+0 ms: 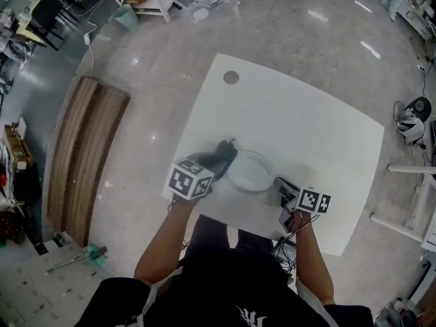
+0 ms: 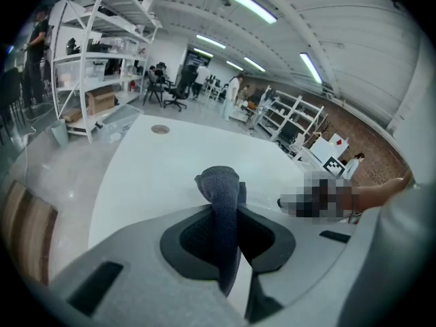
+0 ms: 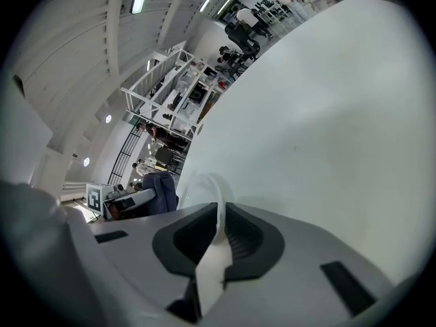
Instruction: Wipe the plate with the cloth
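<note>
The right gripper [image 3: 219, 231] has its jaws closed on the rim of the white plate [image 1: 251, 171], which sits on the table [image 1: 300, 107] near its front edge, just ahead of the person. The left gripper [image 2: 228, 234] has its jaws pinched tight on a fold of the dark cloth [image 2: 221, 195], and the bunched end hangs beside the plate's left side. The likeliest trouble is the plate: it is held only by a thin strip of rim, so a hard wipe could lever it out of the jaws or spin it. Being so near the table's edge, it could then slide off. The cloth is held by a narrow fold, so dragging it across the plate may pull it free, or the jaws rather than the fabric may scrape the surface.
</note>
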A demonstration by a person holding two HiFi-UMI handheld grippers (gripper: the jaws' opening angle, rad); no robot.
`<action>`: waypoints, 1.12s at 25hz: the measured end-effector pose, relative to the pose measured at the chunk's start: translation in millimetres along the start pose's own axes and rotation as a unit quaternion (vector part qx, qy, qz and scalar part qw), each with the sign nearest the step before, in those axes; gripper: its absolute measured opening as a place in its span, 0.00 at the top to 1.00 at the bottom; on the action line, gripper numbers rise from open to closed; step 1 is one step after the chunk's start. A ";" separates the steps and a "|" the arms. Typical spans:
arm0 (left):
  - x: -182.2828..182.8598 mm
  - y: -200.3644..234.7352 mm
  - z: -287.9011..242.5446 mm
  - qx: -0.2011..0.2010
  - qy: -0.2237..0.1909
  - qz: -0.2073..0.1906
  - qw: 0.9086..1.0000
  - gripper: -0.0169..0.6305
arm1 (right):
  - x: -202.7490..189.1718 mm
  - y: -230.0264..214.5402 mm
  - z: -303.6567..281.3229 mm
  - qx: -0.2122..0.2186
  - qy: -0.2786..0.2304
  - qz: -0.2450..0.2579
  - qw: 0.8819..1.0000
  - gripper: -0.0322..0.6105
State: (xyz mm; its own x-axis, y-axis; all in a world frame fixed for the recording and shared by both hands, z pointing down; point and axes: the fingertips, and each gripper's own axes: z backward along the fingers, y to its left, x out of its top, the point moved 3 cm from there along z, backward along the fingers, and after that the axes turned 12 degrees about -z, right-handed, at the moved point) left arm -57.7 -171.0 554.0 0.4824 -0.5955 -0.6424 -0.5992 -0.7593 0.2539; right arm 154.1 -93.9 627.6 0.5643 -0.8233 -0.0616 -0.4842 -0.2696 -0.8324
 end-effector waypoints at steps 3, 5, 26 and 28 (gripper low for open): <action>2.8 -6.5 3.1 -0.008 -0.013 0.007 1.000 0.90 | 0.0 -1.5 8.0 0.005 -0.007 0.000 1.000 0.93; 4.2 -14.3 4.8 -0.014 -0.024 0.008 1.000 0.90 | 0.5 -1.8 15.7 0.018 -0.013 -0.005 1.000 0.94; -13.6 -119.6 47.7 -0.054 -0.127 0.040 0.990 0.90 | -44.2 54.7 77.9 0.133 0.010 0.104 0.986 0.95; -20.0 -121.6 53.7 -0.057 -0.128 0.043 0.989 0.90 | -51.0 56.4 81.6 0.132 0.007 0.105 0.986 0.95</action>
State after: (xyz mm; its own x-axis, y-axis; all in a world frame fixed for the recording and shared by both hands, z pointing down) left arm -28.8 -52.7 497.2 0.2460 -0.5843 -0.7733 -0.5479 -0.7420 0.3863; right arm 152.6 -26.3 538.8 0.4598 -0.8542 -0.2426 -0.3973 0.0465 -0.9165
